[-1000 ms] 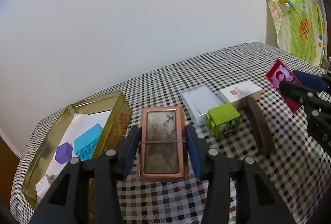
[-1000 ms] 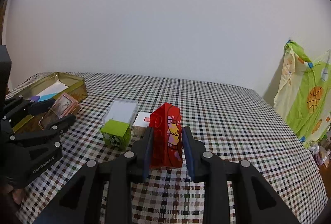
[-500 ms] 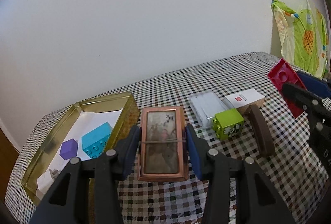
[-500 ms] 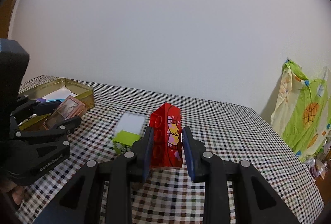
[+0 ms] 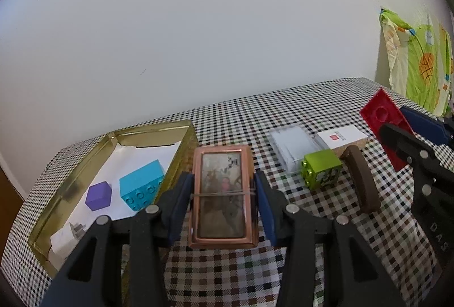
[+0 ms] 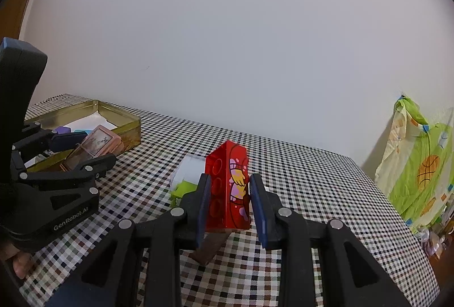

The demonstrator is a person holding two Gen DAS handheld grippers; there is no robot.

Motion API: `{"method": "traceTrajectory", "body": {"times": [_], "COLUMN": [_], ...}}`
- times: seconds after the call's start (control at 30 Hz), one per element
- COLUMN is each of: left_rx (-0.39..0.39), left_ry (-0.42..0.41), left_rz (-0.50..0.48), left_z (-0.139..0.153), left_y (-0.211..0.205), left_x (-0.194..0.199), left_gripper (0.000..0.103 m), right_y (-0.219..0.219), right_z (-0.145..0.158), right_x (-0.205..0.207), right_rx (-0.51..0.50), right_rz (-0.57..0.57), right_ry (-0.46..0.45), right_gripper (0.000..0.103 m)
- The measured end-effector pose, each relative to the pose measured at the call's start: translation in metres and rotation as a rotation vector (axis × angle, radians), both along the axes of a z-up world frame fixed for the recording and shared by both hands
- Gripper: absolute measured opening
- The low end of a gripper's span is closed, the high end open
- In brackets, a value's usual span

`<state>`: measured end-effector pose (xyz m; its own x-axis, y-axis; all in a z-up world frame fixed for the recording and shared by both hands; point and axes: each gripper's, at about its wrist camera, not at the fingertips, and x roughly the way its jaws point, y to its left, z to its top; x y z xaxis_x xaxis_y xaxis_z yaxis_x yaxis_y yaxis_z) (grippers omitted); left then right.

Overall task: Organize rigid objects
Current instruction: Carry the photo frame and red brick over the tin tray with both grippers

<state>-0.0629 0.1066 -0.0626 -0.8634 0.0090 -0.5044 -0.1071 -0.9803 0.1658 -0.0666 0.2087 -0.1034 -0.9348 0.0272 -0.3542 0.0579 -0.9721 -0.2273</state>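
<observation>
Even, soft indoor lighting; faint shadows; fisheye curvature with dark vignetted corners; slight softness toward edges; mild glare on the gold tin [image 5: 181, 136]

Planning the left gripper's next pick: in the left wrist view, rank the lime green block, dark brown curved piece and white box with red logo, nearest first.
1. Lime green block, right of the left gripper.
2. Dark brown curved piece, farther right.
3. White box with red logo, behind both.

"GenRobot.AI" on left tool [image 6: 82, 148]
</observation>
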Motion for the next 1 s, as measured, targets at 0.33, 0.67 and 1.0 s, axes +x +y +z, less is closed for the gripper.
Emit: {"method": "traceTrajectory", "body": {"times": [0.33,0.67,1.0], "left_rx": [0.017,0.018,0.015], "left_ry": [0.001,0.011,0.017], "left_rz": [0.026,0.045,0.075], "left_z": [0.000,0.003,0.003], "left_y": [-0.015,-0.027,-0.043], "left_x": [0.004,0.011,0.016], "left_gripper": [0.045,0.045,0.045], "right_y": [-0.017,-0.034,-0.054], "right_z": [-0.003,-0.001,-0.002], "right_x": [0.002,0.002,-0.001], "right_rx": [0.033,0.060,0.074], "right_rz": [0.026,0.059,0.097], "right_ry": [0.006,0.010,0.002], "right_gripper": [0.030,0.030,0.030]}}
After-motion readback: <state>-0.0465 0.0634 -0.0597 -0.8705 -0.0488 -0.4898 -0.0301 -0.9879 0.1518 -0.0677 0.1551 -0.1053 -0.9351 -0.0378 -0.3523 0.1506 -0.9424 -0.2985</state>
